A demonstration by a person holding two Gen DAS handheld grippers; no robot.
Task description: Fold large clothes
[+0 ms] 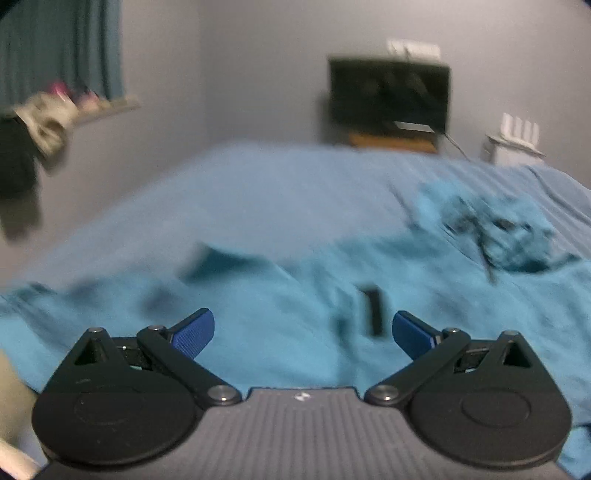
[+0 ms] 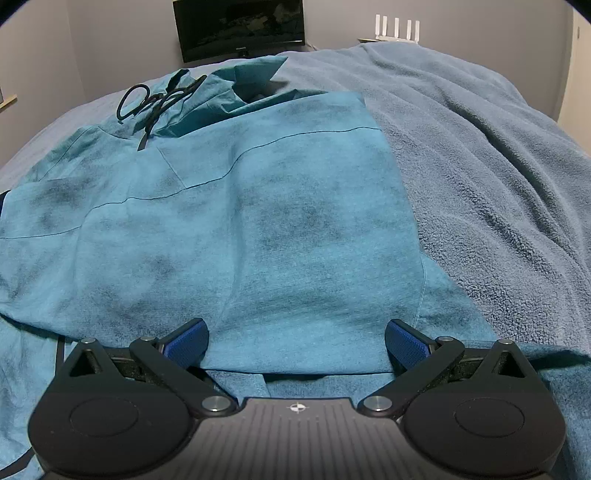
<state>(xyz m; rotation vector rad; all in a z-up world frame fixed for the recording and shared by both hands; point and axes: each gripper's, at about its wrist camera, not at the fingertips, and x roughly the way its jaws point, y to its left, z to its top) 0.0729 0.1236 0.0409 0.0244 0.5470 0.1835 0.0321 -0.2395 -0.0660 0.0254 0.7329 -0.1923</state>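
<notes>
A large teal hooded garment lies spread on the bed, its hood and black drawstring at the far end. A folded panel lies over the body, its near edge between the right gripper's blue fingertips. My right gripper is open, low over that edge, holding nothing. In the blurred left wrist view the same garment lies below, with the hood at the right. My left gripper is open and empty above the cloth.
A blue fleece blanket covers the bed. A dark TV stands against the far wall, with a white router to its right. Clothes hang at the left under a curtained window.
</notes>
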